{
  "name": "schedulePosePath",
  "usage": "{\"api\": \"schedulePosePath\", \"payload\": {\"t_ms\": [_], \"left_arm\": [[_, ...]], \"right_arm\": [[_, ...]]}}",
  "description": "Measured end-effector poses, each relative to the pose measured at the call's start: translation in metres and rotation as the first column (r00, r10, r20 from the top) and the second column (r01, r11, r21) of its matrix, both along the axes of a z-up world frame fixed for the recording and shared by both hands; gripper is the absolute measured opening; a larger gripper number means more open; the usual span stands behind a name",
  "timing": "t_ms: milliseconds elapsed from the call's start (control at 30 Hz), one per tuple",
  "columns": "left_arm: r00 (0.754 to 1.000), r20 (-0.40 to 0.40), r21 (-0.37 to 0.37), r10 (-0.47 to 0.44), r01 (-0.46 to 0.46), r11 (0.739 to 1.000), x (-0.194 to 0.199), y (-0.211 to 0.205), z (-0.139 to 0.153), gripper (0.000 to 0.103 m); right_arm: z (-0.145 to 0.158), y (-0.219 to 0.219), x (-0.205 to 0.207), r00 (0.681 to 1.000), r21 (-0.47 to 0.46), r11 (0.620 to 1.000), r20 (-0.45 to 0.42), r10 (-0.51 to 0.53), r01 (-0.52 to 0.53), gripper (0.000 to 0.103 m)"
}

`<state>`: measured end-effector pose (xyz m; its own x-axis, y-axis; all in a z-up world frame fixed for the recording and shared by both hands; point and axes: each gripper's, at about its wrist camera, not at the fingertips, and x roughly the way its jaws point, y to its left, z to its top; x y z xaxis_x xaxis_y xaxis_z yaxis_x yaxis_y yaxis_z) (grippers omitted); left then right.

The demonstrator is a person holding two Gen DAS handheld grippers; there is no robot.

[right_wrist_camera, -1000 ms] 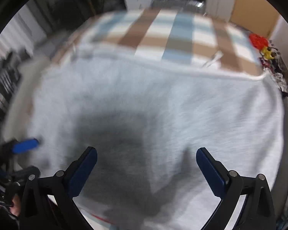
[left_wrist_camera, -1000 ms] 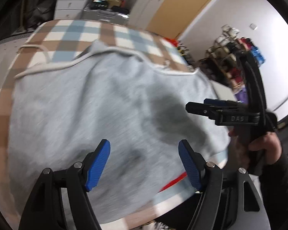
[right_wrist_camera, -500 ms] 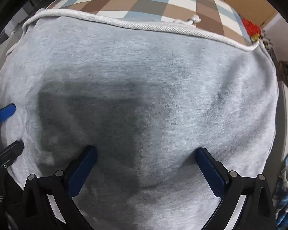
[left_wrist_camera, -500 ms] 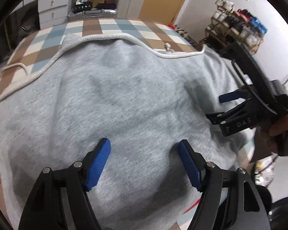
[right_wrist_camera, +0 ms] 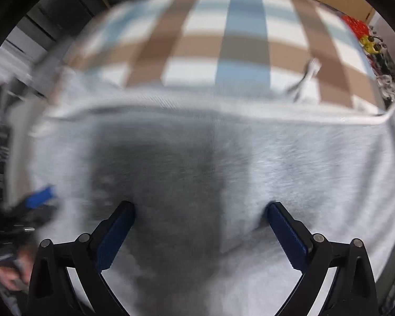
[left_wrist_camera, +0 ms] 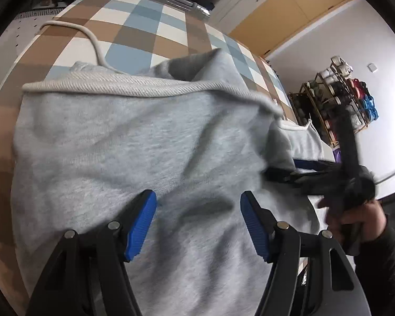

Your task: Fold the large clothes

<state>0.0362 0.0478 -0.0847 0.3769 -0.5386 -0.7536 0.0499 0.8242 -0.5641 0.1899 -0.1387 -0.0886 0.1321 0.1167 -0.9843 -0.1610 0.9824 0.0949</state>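
My left gripper (left_wrist_camera: 197,210), jaws apart and just closing slightly, and my wide-open right gripper (right_wrist_camera: 200,226) hover over the soft, floppy grey fleece garment (left_wrist_camera: 134,152), best pinched at its ribbed hem (left_wrist_camera: 123,87), on the checked tablecloth (left_wrist_camera: 150,26).

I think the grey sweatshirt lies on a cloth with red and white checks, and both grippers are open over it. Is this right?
Not quite. The checked cloth is brown, blue and white, as the left wrist view shows. The grey sweatshirt does lie on it, with the left gripper and right gripper open over it.
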Motion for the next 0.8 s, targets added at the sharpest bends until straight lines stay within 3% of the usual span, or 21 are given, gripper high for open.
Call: {"api": "schedulePosePath", "payload": {"t_ms": [67, 167, 267, 367, 433, 567, 667, 800], "left_arm": [[1.000, 0.007, 0.030, -0.017, 0.016, 0.999, -0.003, -0.004, 0.002, 0.062], [1.000, 0.008, 0.043, -0.024, 0.024, 0.999, 0.000, -0.006, 0.003, 0.062], [1.000, 0.007, 0.004, -0.002, 0.002, 1.000, 0.004, -0.001, 0.006, 0.062], [1.000, 0.011, 0.000, 0.015, -0.015, 1.000, 0.005, 0.005, 0.006, 0.062], [1.000, 0.003, -0.012, 0.025, -0.025, 1.000, 0.008, 0.008, 0.004, 0.062], [1.000, 0.000, -0.009, 0.027, -0.027, 1.000, 0.010, 0.009, 0.002, 0.062], [1.000, 0.000, 0.003, 0.021, -0.021, 1.000, 0.011, 0.008, 0.002, 0.062], [1.000, 0.004, 0.010, 0.013, -0.013, 1.000, 0.013, 0.008, 0.001, 0.062]], "right_arm": [[-0.008, 0.024, -0.003, 0.992, -0.160, 0.983, 0.069, 0.102, -0.090, 0.103], [-0.005, 0.022, 0.002, 0.997, -0.131, 0.991, 0.071, 0.025, -0.016, 0.103], [0.007, 0.018, 0.002, 0.996, -0.099, 0.993, 0.055, 0.069, -0.064, 0.103], [0.036, -0.010, -0.002, 0.994, -0.007, 0.999, 0.101, 0.041, -0.040, 0.103], [0.046, -0.034, 0.001, 0.992, -0.026, 0.999, 0.123, -0.016, 0.019, 0.103], [0.029, -0.089, 0.013, 0.983, -0.057, 0.983, 0.066, -0.171, 0.175, 0.103], [0.006, -0.118, 0.019, 0.976, -0.014, 0.977, 0.049, -0.212, 0.213, 0.103], [0.005, -0.110, 0.019, 0.971, -0.050, 0.979, 0.147, -0.188, 0.197, 0.103]]}}
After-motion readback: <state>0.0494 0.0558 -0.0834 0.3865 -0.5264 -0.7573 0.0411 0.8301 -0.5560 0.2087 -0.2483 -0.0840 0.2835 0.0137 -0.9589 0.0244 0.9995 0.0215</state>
